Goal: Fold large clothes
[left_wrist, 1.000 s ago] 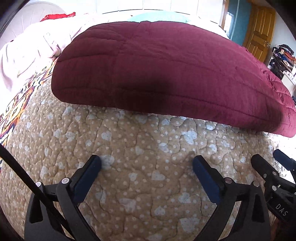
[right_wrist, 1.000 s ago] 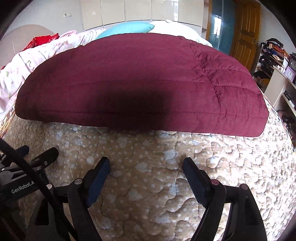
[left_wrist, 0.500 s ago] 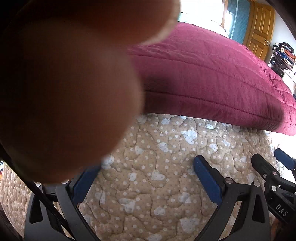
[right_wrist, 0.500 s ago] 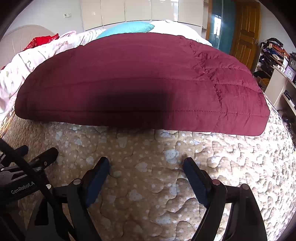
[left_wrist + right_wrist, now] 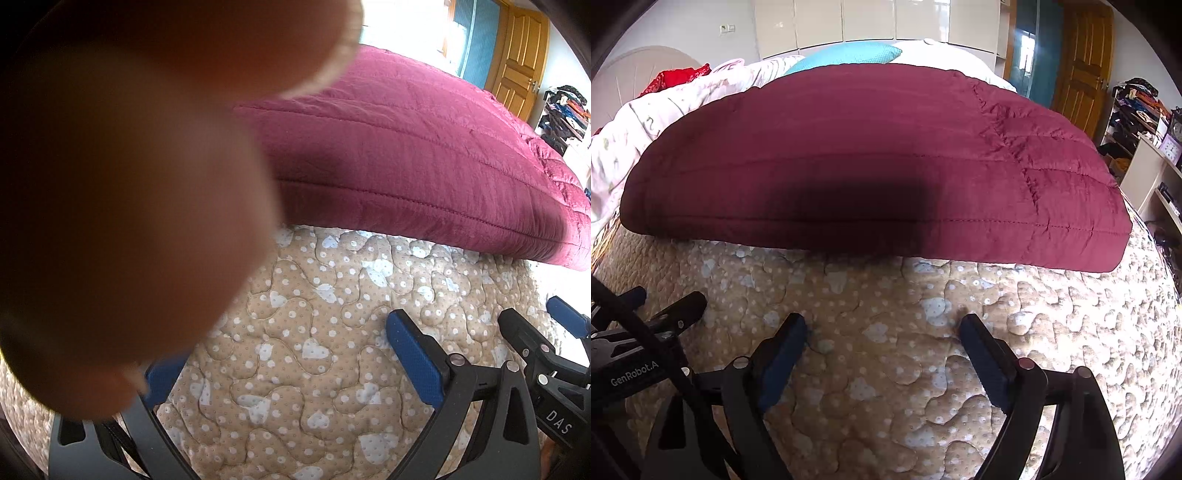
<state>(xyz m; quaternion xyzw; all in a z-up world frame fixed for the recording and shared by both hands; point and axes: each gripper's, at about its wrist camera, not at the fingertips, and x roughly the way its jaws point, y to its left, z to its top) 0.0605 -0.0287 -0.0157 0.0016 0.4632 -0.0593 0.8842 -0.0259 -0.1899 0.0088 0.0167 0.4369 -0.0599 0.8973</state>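
Observation:
A large maroon quilted garment [image 5: 424, 158] [image 5: 868, 158] lies folded flat across the bed, its stitched near edge facing both grippers. My left gripper [image 5: 291, 339] hovers open above the beige heart-patterned bedcover [image 5: 314, 369], short of that edge; a person's blurred fingers [image 5: 129, 184] right at the lens hide its left finger and the garment's left half. My right gripper [image 5: 882, 325] stands beside it over the bedcover [image 5: 1052, 332]; its jaws are opening slightly with nothing between them. Each gripper's side shows in the other's view, the right gripper [image 5: 535, 343] and the left gripper [image 5: 665, 310].
Pale pink bedding [image 5: 646, 122], a red cloth [image 5: 676, 79] and a turquoise pillow [image 5: 846, 55] lie behind the garment. A wooden door [image 5: 1082, 66] and cluttered shelves [image 5: 1137, 110] stand at the right, past the bed's edge.
A person's fingers have come right up to the left wrist lens and now cover its left and upper part. Both grippers and the garment have stayed where they were.

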